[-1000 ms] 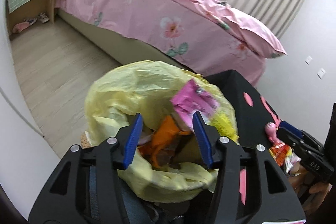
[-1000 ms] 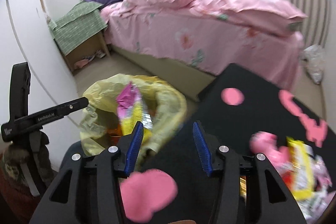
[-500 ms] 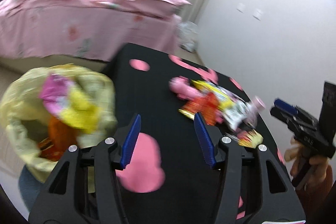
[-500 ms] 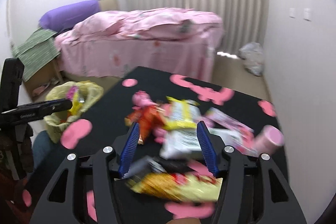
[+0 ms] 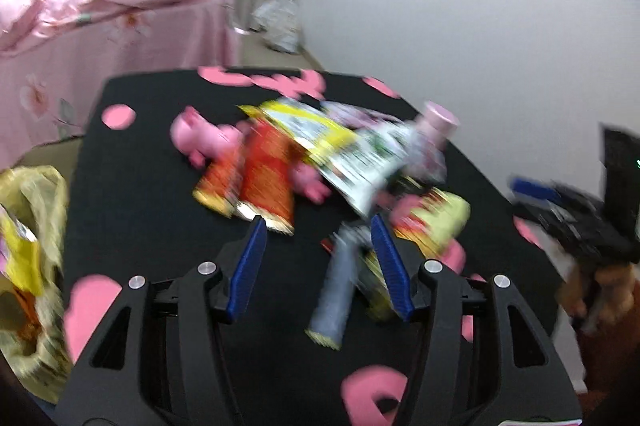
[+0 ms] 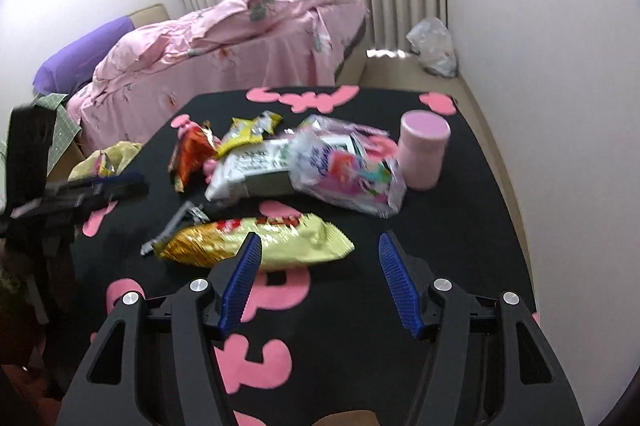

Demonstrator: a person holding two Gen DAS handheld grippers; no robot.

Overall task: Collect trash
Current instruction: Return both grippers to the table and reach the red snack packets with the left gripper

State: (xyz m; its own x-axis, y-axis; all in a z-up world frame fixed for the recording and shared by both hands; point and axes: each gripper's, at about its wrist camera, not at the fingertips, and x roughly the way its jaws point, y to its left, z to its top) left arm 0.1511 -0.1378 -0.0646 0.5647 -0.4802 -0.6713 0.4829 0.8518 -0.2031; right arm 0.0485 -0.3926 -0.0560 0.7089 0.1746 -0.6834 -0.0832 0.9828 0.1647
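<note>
Snack wrappers lie heaped on a black table (image 6: 460, 246) with pink shapes: red packets (image 5: 260, 182), a white wrapper (image 6: 248, 170), a clear printed bag (image 6: 348, 170) and a yellow-gold snack bag (image 6: 280, 242). A yellow trash bag (image 5: 28, 258), stuffed with wrappers, hangs off the table's left side. My left gripper (image 5: 318, 226) is open over a grey-blue wrapper (image 5: 336, 290), its pads apart from it; that view is blurred. My right gripper (image 6: 320, 240) hovers just behind the yellow-gold bag, jaws opening, nothing between them.
A pink pig toy (image 5: 200, 138) and a pink cup (image 6: 424, 150) stand among the wrappers. A pink bed (image 6: 240, 38) lies beyond the table. A white plastic bag (image 6: 434, 46) sits on the floor by the curtain. The wall runs close along the right.
Both grippers swung from the yellow trash bag to the right, over the wrapper pile on the table. The right jaws stand wider than before.
</note>
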